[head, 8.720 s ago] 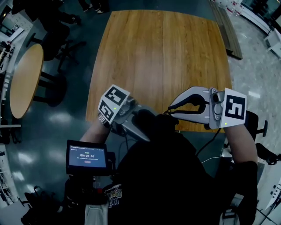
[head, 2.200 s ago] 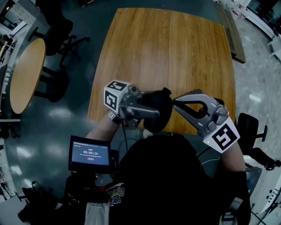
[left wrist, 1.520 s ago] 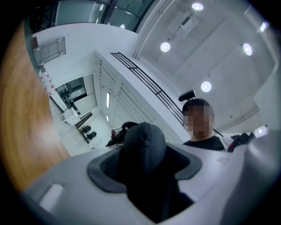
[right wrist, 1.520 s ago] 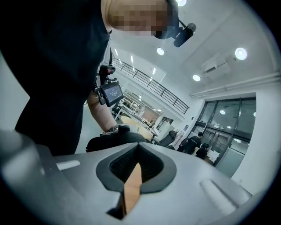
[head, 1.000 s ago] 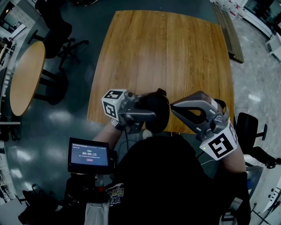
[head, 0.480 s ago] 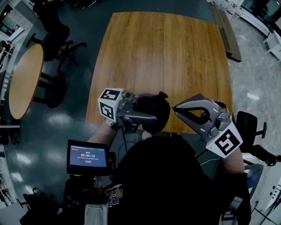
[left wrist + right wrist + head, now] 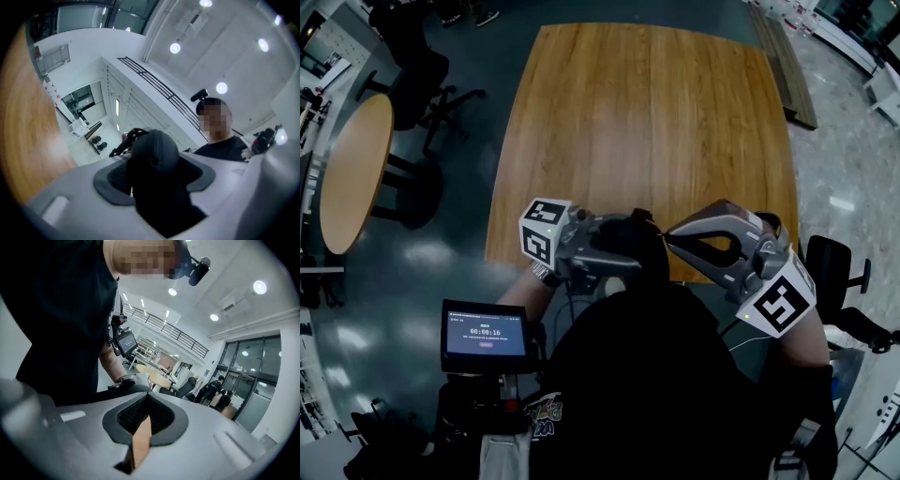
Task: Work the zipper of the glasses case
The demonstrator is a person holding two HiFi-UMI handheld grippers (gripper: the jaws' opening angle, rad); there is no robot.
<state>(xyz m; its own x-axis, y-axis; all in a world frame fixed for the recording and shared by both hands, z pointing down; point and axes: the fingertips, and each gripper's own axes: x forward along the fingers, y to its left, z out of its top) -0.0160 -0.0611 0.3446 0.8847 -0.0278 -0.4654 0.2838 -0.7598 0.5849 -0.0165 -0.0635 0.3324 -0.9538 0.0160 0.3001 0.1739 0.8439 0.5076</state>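
My left gripper (image 7: pixel 617 247) clamps the black glasses case (image 7: pixel 154 152) across its body, with the jaws spread wide around it. The case hangs over the near edge of the wooden table (image 7: pixel 647 112), at the lower centre of the head view. My right gripper (image 7: pixel 667 234) is pinched fully closed with its tip at the case's right end, and I can't make out a tab between its pads. I judge the zipper stroke is in hand. The next move calls for a steady draw along the seam while the left holds firm.
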